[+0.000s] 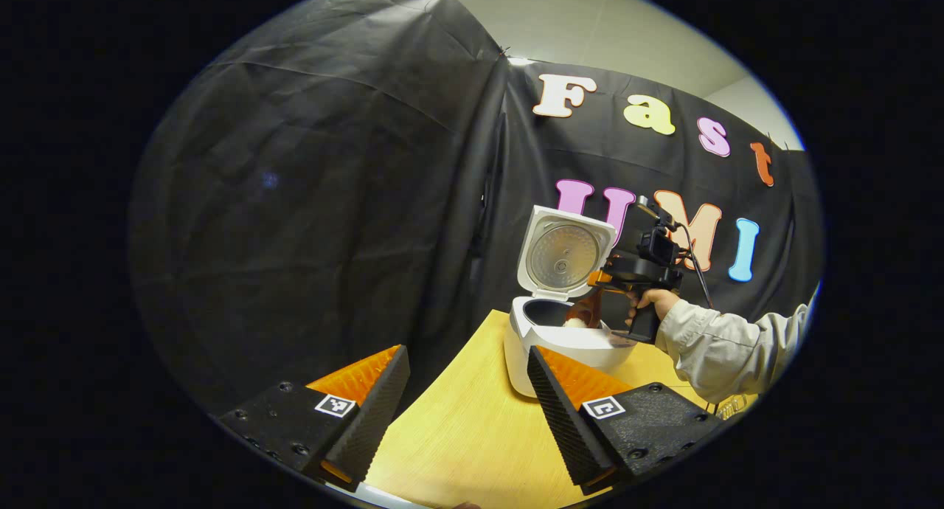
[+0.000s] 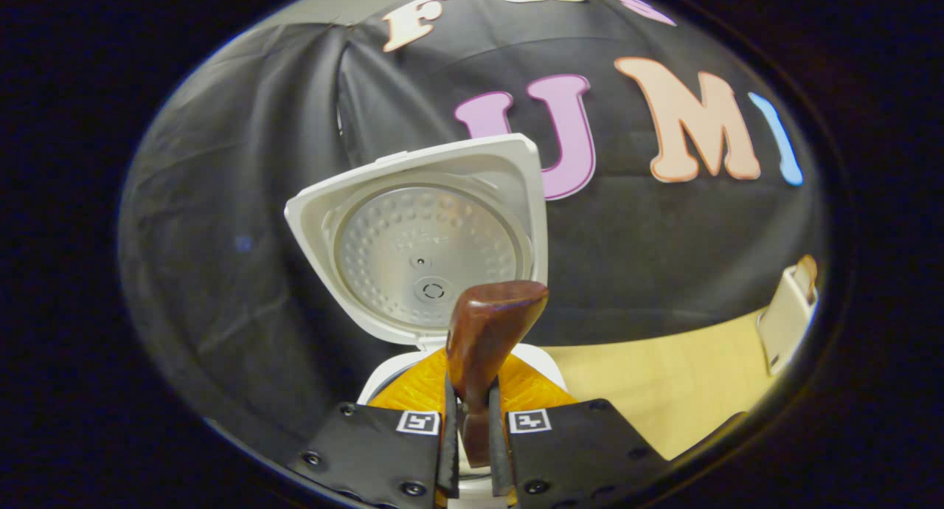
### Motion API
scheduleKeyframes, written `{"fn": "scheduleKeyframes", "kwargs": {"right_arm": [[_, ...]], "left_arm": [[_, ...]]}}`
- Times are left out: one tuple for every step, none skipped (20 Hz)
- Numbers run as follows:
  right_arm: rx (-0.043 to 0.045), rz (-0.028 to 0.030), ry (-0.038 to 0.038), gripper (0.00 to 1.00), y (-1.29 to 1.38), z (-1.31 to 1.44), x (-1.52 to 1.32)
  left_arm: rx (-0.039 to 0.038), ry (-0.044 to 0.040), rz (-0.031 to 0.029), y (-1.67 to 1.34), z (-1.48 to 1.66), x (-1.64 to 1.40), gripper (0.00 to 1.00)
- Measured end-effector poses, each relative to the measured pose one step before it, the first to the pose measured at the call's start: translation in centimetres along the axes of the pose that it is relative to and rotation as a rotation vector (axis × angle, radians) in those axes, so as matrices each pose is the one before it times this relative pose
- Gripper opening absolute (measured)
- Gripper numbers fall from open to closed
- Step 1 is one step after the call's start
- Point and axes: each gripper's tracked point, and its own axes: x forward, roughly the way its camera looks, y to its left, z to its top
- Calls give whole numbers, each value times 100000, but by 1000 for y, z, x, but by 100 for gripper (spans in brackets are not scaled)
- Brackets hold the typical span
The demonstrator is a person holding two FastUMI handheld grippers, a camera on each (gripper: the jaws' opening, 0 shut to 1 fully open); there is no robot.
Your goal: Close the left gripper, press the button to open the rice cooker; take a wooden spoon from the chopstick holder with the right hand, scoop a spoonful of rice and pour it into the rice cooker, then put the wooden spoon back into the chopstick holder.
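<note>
- A black cloth wall [image 1: 317, 199] hangs behind the yellow table [image 1: 472, 428].
- The left gripper [image 1: 464, 391] is wide apart and holds nothing.
- The white cooker [image 1: 564, 339] stands on the table with its lid [image 2: 420, 243] up.
- The right gripper [image 2: 470, 435] squeezes the spoon [image 2: 483, 339] over the cooker's pot.

Upright lid [image 2: 420, 236] behind rice cooker [image 1: 568, 343]; bare table [image 1: 472, 420] in front.

Dim booth, light from overhead. Table [image 1: 472, 420] bright yellow, slightly overexposed near its front edge. Black cloth wall [image 1: 310, 221] shows soft sheen on creases. Strong fisheye bending at rims. Spoon [image 2: 483, 339] close-up slightly soft; rice cooker lid [image 2: 420, 243] sharp.
</note>
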Motion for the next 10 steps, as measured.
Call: {"fn": "scheduleKeyframes", "kwargs": {"right_arm": [[-5435,-428,-1675,20,111,212,-45],[-5638,-260,-2096,20,140,590,-153],[-5987,20,-2250,20,430,430,-331],[-6392,-48,-2474,18,229,675,-393],[-6690,-317,-3034,18,170,685,-270],[-6505,-214,-3063,18,269,724,-408],[-6278,-329,-3081,18,234,754,-267],[-5324,-101,-2444,20,132,761,-274],[-4617,19,-2082,18,209,325,-179],[-3976,-27,-1992,18,182,497,-218]], "left_arm": [[-129,-186,-235,-134,30,53,95],[105,-86,-208,-98,-16,51,95],[221,-106,-349,-164,-59,84,93],[127,-126,-321,-138,24,9,93],[30,-154,-313,-169,-21,154,93],[-75,-164,-218,-79,74,-28,93],[-206,-178,-260,-153,-35,92,95],[-273,-98,-251,-125,75,-100,98],[-50,-182,-214,-136,-37,211,98],[26,-88,-162,-90,23,-65,98]]}}
